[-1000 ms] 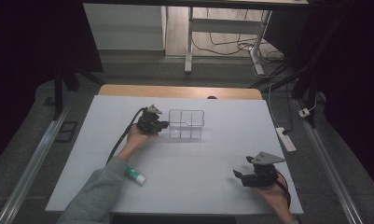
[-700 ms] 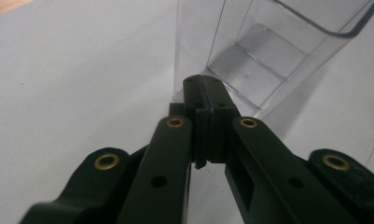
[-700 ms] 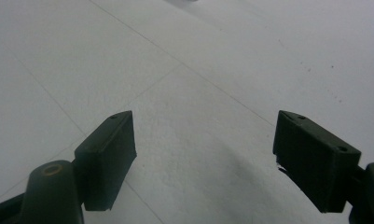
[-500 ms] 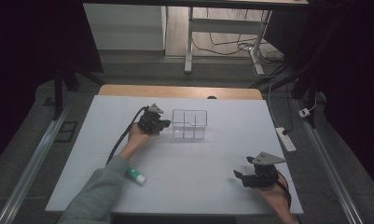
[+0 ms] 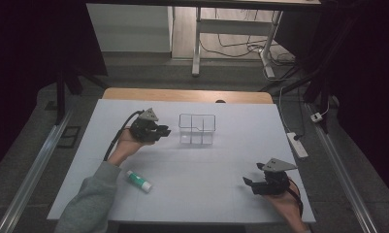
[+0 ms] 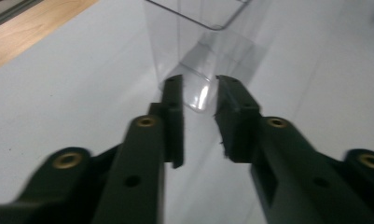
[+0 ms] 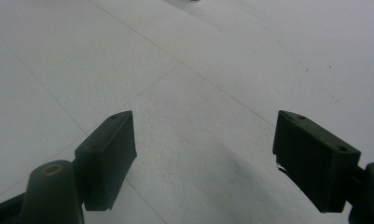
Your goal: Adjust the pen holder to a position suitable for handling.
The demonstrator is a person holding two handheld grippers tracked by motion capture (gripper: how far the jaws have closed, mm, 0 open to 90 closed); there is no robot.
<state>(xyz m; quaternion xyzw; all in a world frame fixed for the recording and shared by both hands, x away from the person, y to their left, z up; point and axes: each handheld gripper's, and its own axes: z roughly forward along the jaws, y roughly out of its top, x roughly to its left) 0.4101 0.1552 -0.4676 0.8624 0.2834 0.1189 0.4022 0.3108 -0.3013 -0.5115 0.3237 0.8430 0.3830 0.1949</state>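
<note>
A clear plastic divided box [image 5: 197, 130] stands upright on the white table top [image 5: 216, 165], a little beyond its middle. My left gripper [image 5: 166, 131] lies just left of the box, pointing at it. In the left gripper view its jaws [image 6: 196, 83] stand a narrow gap apart with nothing between them, and the box's near corner [image 6: 198, 32] is just ahead of the tips. My right gripper [image 5: 247, 182] rests near the front right of the table, well apart from the box. Its jaws [image 7: 204, 120] are wide open over bare white surface.
A white glue stick with a green cap [image 5: 138, 180] lies on the table near the front left, beside the left forearm's grey sleeve [image 5: 88, 204]. A wooden strip [image 5: 187, 95] borders the table's far edge. A power strip [image 5: 297, 144] lies off the right side.
The clear box has shifted slightly to the right. My left gripper has drawn back a little to the left of it. The right gripper has hardly moved.
</note>
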